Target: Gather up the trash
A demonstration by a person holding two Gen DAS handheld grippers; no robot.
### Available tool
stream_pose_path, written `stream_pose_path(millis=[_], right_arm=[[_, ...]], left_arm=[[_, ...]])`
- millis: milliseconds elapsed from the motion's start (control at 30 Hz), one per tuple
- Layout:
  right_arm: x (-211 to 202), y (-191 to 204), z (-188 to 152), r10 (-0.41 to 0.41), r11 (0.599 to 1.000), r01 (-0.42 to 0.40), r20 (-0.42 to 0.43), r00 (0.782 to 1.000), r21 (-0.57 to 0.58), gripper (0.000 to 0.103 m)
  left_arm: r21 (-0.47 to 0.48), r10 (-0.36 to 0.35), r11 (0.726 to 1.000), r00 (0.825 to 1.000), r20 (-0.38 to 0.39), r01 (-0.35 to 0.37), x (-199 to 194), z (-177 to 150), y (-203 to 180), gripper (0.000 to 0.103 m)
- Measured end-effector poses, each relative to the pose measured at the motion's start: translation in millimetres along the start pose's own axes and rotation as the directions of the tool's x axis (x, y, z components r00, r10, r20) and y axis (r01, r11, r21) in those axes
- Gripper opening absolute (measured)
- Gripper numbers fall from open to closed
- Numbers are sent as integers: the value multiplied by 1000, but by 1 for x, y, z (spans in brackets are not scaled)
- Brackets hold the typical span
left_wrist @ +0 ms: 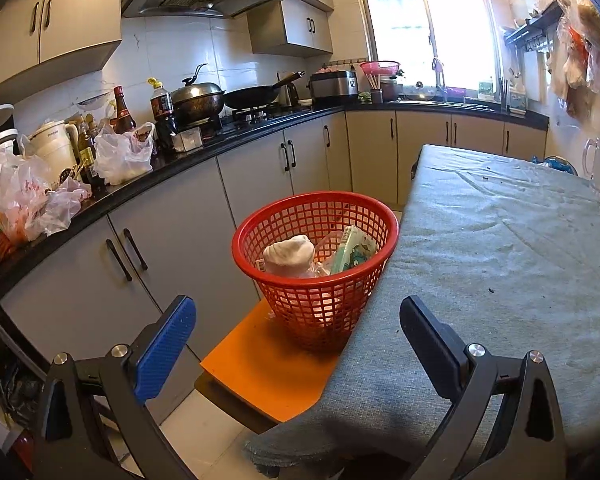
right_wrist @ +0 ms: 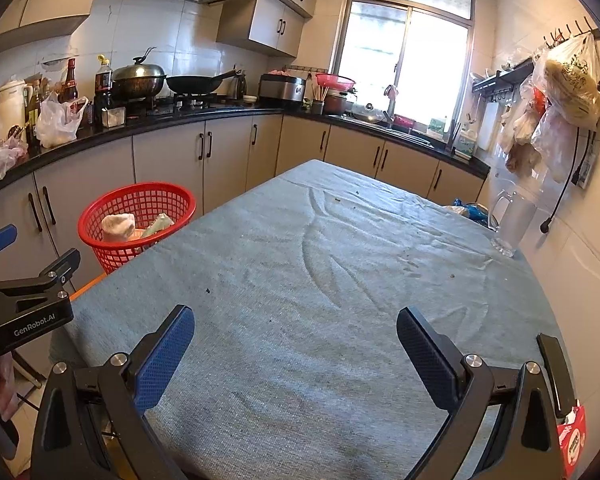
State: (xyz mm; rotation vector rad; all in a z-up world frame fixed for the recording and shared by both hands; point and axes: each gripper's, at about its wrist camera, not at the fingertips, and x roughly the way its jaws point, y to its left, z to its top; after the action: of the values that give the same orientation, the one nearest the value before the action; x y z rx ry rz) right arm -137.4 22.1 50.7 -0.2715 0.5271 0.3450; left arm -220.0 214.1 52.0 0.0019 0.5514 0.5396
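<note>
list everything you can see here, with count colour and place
basket: 1, red, on the orange stool beside the table
trash in basket: several pieces, white and green, inside it
stool: 1, orange, at the table's left edge
table cloth: 1, grey-blue, covers the table
glass jug: 1, clear, far right of the table
woks: 2, dark, on the stove
plastic bags: several, white and pink, on the left counter
left hand-held gripper: 1, blue and black pads, open
right hand-held gripper: 1, open above the table
</note>
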Motion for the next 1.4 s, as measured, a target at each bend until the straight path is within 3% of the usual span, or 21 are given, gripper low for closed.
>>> stream_pose_path(millis=[1400], right_arm=[[10, 0, -6, -4, 1000, 4, -24, 1000, -6, 103]], left_arm=[[7, -8, 1000, 1000, -14, 8, 5, -7, -4, 101]])
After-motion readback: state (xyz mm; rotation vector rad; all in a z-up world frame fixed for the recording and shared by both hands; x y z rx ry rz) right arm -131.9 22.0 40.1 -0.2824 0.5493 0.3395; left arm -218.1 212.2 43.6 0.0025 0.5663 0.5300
